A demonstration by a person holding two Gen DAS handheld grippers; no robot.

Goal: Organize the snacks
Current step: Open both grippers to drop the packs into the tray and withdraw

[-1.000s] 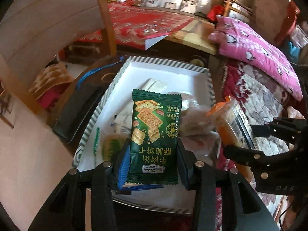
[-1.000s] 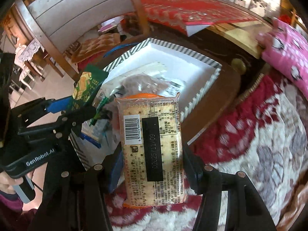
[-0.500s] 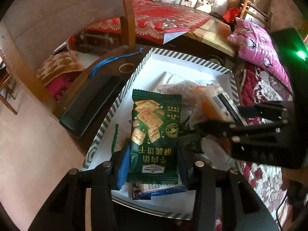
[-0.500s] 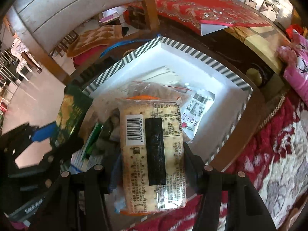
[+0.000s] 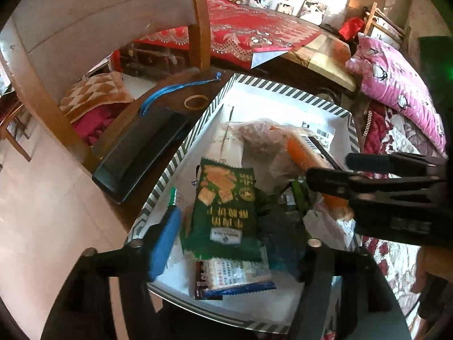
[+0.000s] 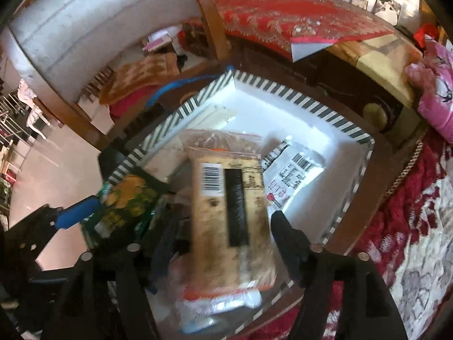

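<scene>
Left gripper: jaws have just been opening and are now spread; the green cracker packet lies between them, gaps seen on both sides, no pad pressing.
Right gripper: jaws have just been opening, now apart; the clear cracker pack is seen between them, blurred, no longer squeezed.
Tray: white with a striped rim; both packs are inside it, on top of other wrapped snacks.
Left view only: a blue-edged wrapper under the green packet; a rubber band and a dark flat case beside the tray; the right gripper is seen side-on.
Right view only: a white barcode sachet just beside the clear pack; the left gripper's blue pad at the green packet's edge.
Change: half a second earlier both packs were clamped; the green packet has since tipped slightly.
Axis, green packet: long axis runs away from the left camera, leaning a little leftward at the far end.
Axis, clear pack: long axis runs away from the right camera, barcode end farthest.
</scene>
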